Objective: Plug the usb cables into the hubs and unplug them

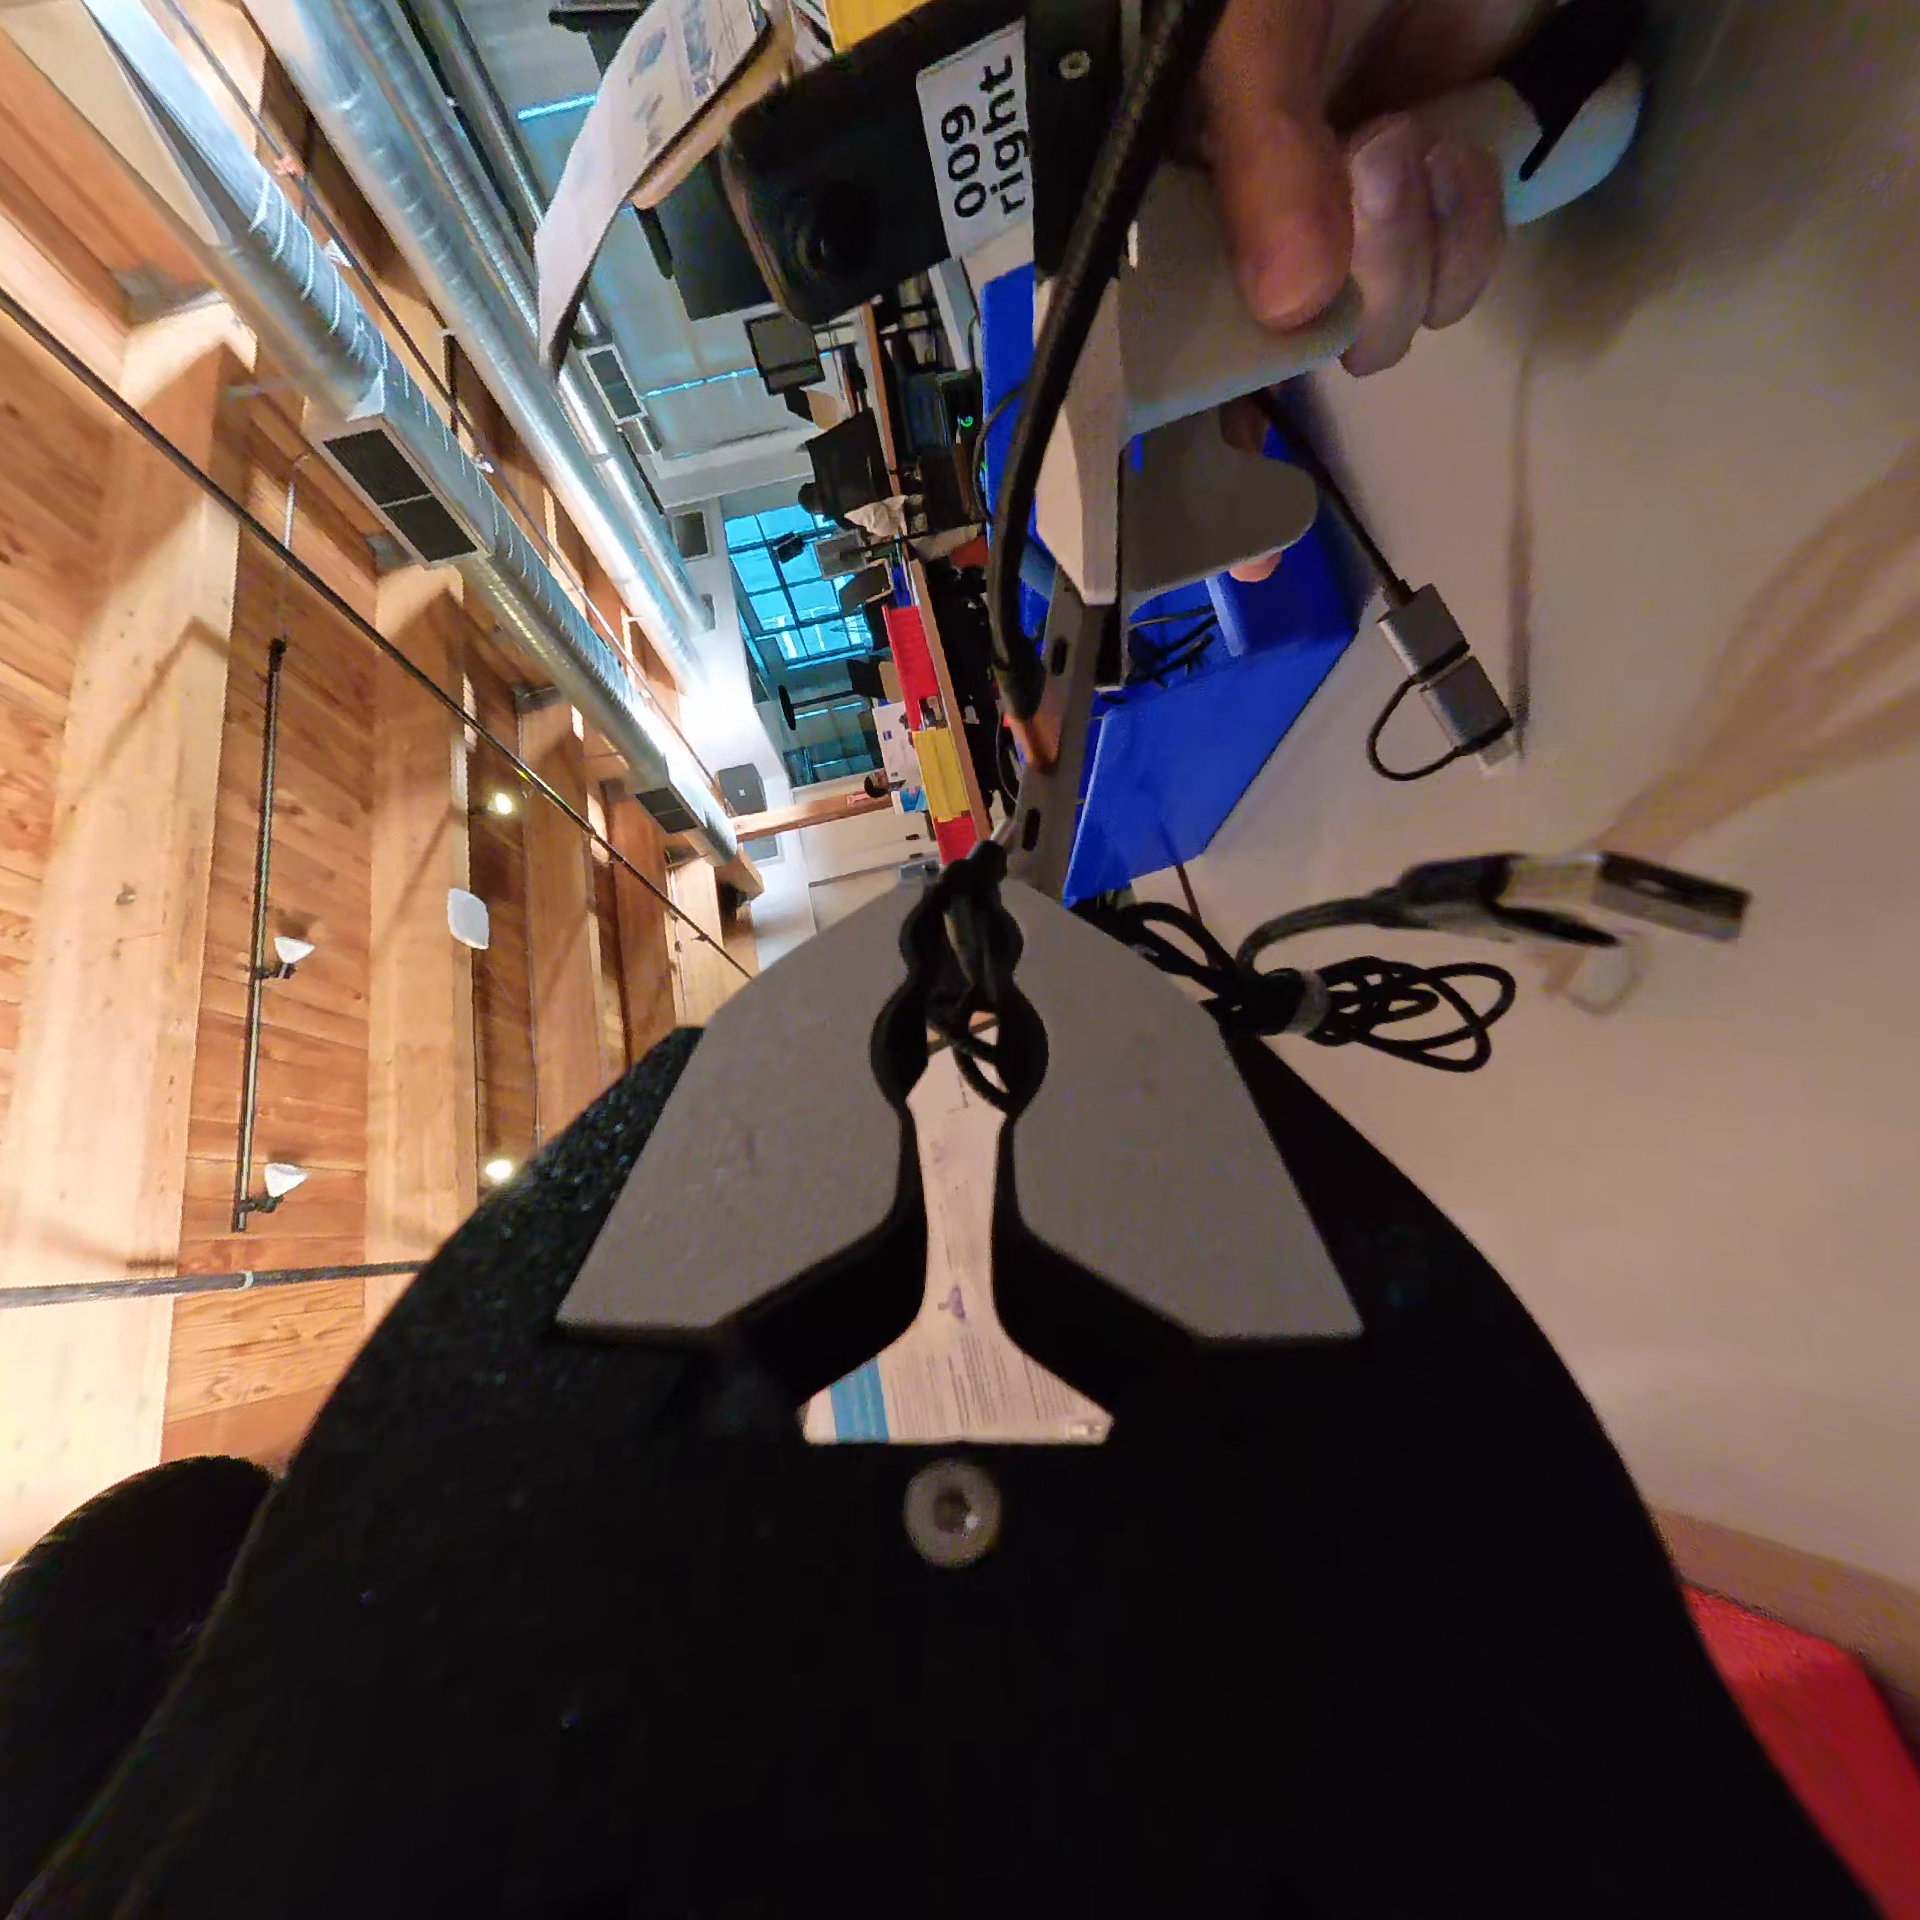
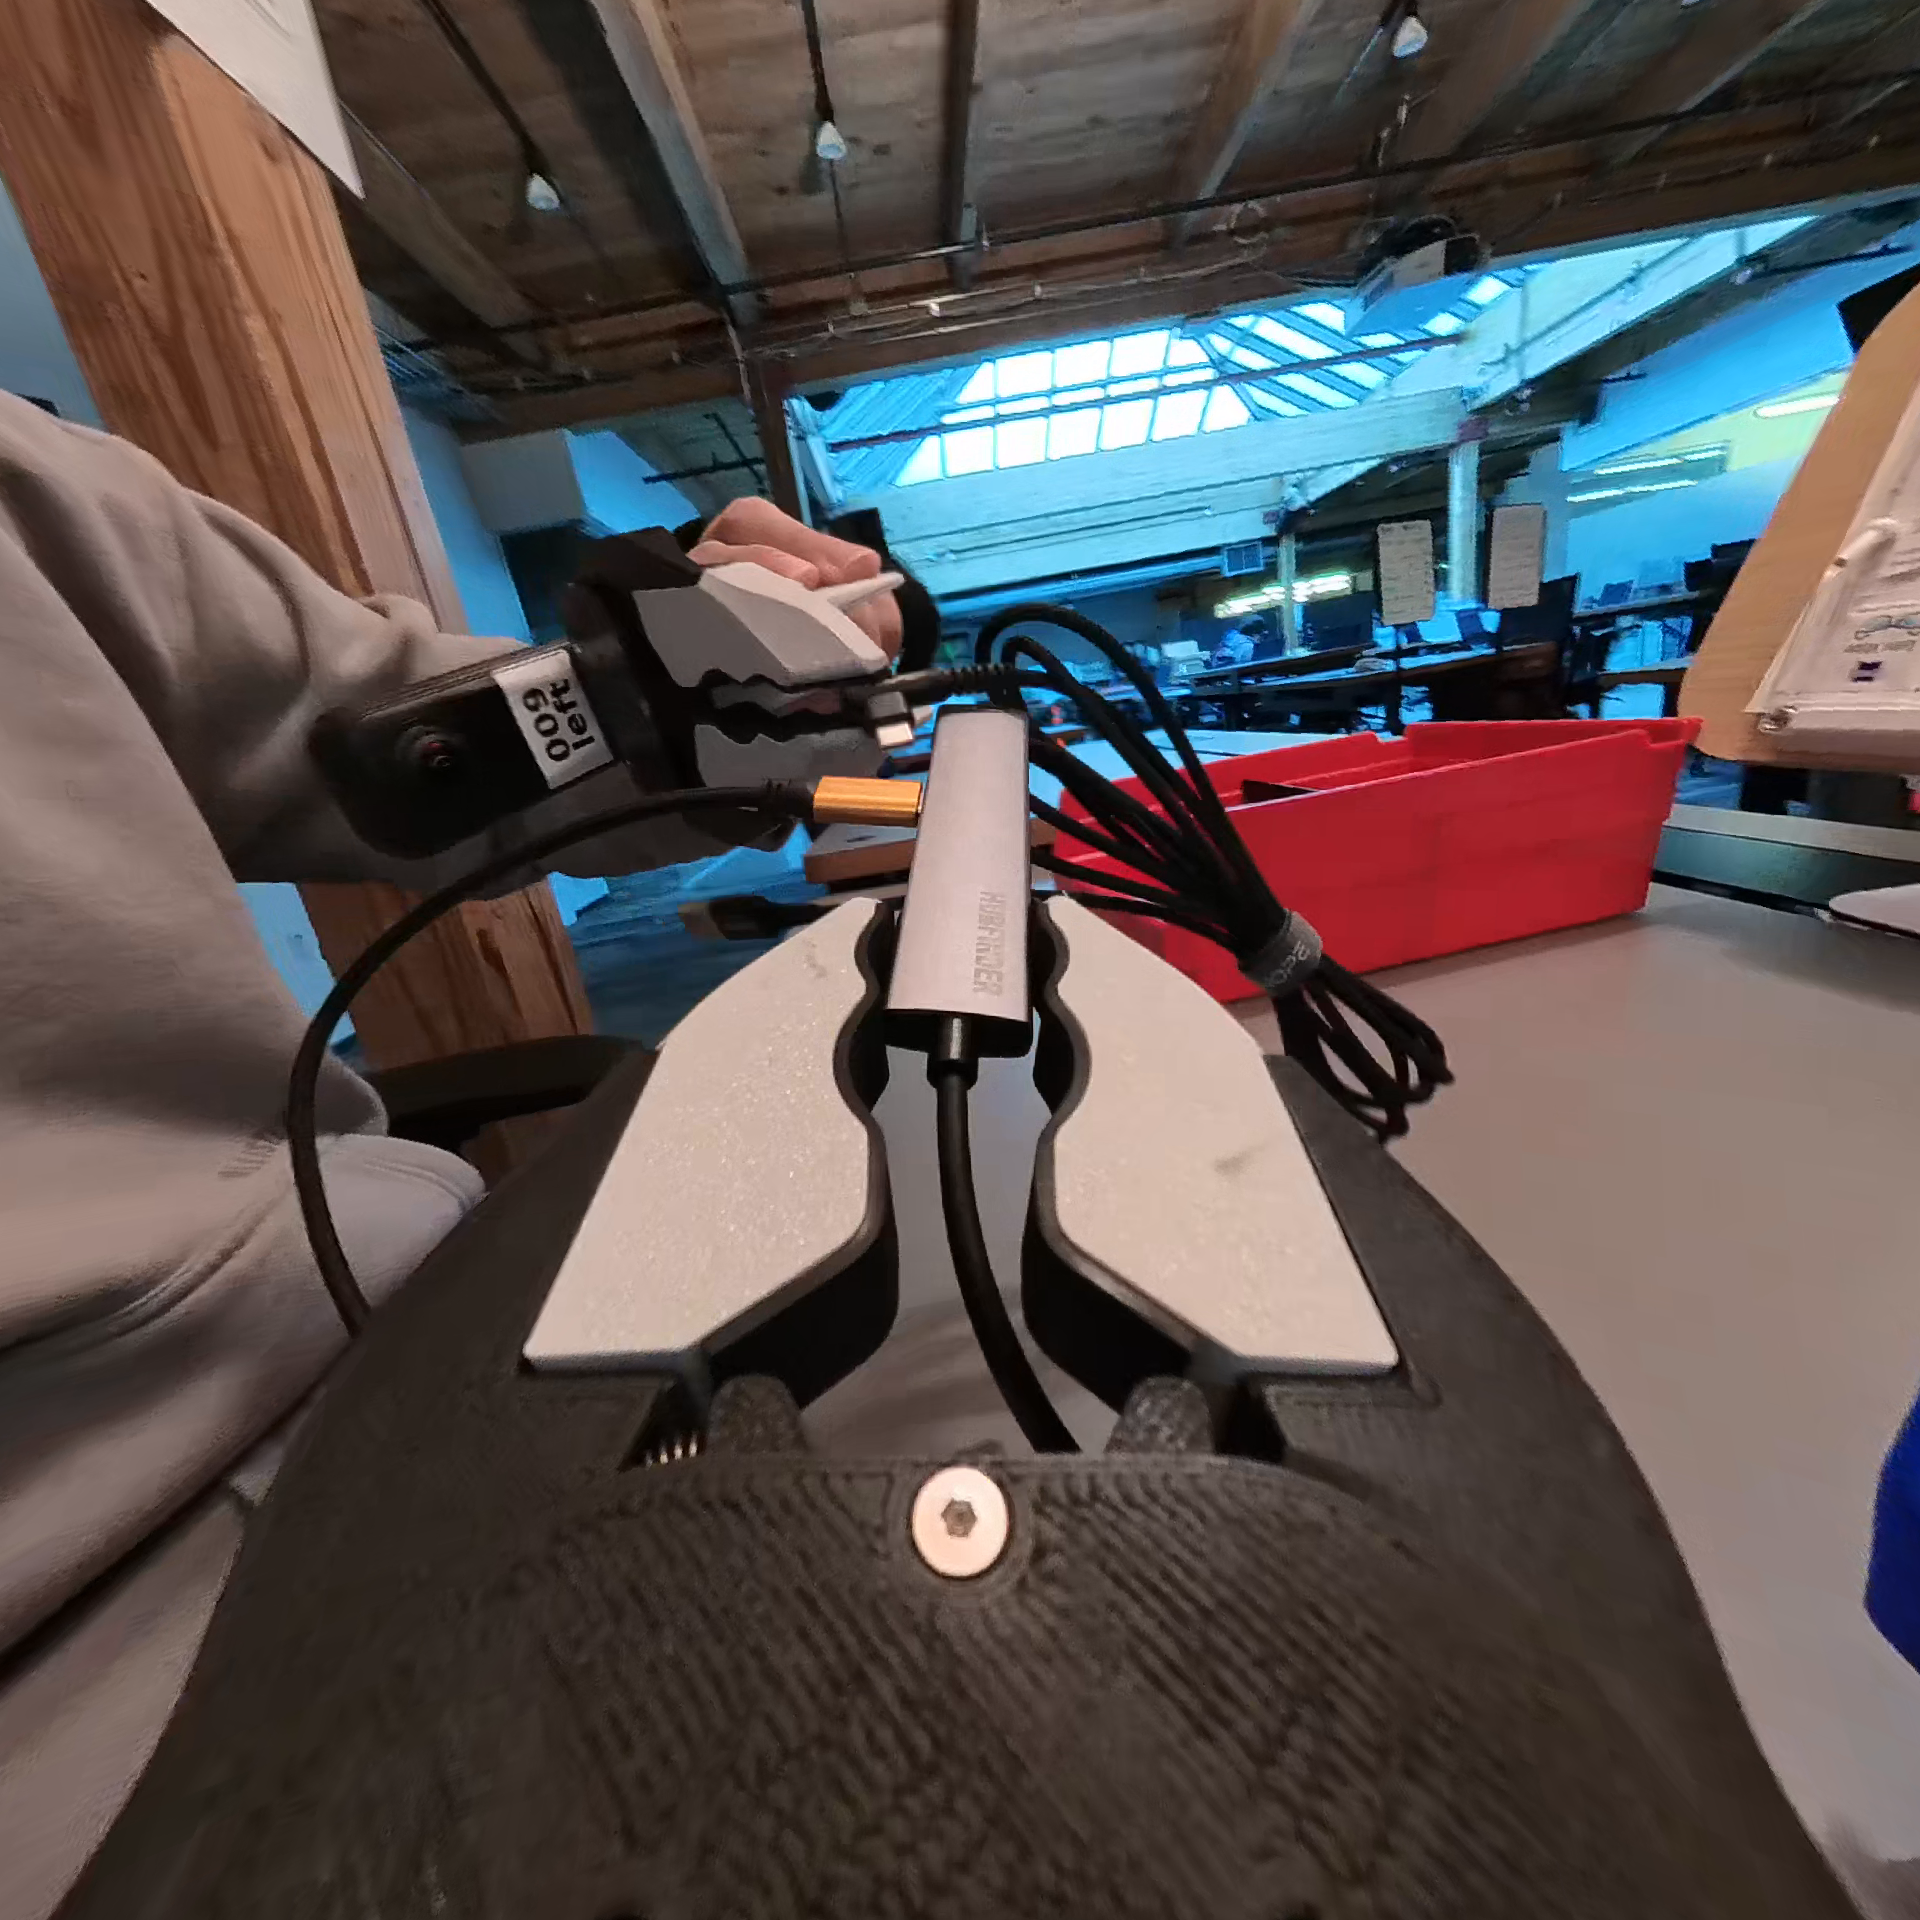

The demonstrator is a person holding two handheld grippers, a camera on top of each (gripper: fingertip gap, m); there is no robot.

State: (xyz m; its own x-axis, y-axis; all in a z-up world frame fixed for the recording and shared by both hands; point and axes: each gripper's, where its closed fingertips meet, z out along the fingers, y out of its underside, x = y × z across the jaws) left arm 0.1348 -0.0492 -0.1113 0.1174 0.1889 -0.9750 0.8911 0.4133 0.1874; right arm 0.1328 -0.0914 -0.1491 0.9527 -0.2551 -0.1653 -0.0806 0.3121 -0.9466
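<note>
**Plug held just short of the hub's side**

Taking the slim grey aluminium USB hub (image 2: 961, 862) as landmark and going left to right in the right wrist view: a grey-sleeved arm (image 2: 156, 831) reaches in from the hub's left, its hand working the left gripper (image 2: 831, 698), whose fingers are clamped on a black cable's silver plug (image 2: 891, 717), the plug tip just beside the hub's left side near its far end. Nearer along that side, a gold-shelled connector (image 2: 868, 801) sits against the hub. The right gripper (image 2: 961, 971) has its fingers pressed on the hub's near end, from which a black lead (image 2: 966, 1195) runs back. To the hub's right hangs a strapped bundle of black cable (image 2: 1247, 914), then a red plastic bin (image 2: 1455, 821) on the grey table (image 2: 1662, 1143).
</note>
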